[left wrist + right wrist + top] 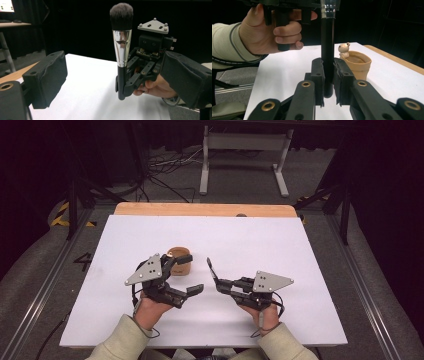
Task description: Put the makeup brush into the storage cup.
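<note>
A makeup brush (121, 45) with dark bristles, a silver ferrule and a black handle stands upright. My right gripper (328, 80) is shut on the lower end of its handle (327, 57). In the high view this gripper (218, 284) sits right of the table's centre, with the brush (211, 269) rising from its jaws. My left gripper (190, 274) is open wide, nothing between its jaws, facing the brush from the left. A tan cup (180, 268) with a small bear figure (344, 49) on its rim stands just behind the left gripper's far jaw.
The white table top (260, 235) has a wooden strip (200, 210) along its far edge. Beyond it are floor cables (165, 167) and a white stand's legs (245, 150). Metal rails (45, 285) run along both sides of the table.
</note>
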The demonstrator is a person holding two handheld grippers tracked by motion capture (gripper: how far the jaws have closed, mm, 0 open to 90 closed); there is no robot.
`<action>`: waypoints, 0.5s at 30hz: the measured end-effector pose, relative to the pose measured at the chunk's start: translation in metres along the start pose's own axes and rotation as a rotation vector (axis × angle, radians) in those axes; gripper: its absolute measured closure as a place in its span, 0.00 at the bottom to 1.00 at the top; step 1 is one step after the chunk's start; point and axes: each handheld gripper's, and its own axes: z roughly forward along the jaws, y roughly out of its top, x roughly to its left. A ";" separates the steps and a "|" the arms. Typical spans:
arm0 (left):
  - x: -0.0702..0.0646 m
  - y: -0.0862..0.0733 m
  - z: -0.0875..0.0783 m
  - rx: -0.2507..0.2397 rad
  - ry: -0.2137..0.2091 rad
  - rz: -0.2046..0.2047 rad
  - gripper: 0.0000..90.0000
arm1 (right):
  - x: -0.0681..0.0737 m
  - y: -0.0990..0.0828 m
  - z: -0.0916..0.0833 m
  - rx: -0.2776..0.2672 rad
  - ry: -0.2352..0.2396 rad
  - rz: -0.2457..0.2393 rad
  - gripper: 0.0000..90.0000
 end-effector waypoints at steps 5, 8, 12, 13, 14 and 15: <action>-0.002 0.000 0.005 0.014 0.023 0.025 0.15 | 0.000 0.000 0.001 -0.002 0.005 -0.005 0.88; -0.003 0.000 0.009 0.033 0.029 0.027 0.19 | 0.000 0.000 0.002 -0.001 0.003 -0.007 0.88; -0.005 -0.001 0.015 0.033 0.008 0.023 0.22 | 0.000 0.000 0.002 -0.002 -0.010 -0.014 0.88; -0.005 -0.001 0.017 0.037 0.002 0.023 0.24 | 0.000 0.000 0.002 0.000 -0.017 -0.014 0.88; -0.006 -0.001 0.018 0.036 -0.005 0.022 0.27 | 0.000 0.000 0.002 -0.002 -0.021 -0.016 0.88; -0.006 -0.002 0.019 0.033 -0.009 0.020 0.30 | 0.000 0.000 0.001 -0.004 -0.026 -0.016 0.88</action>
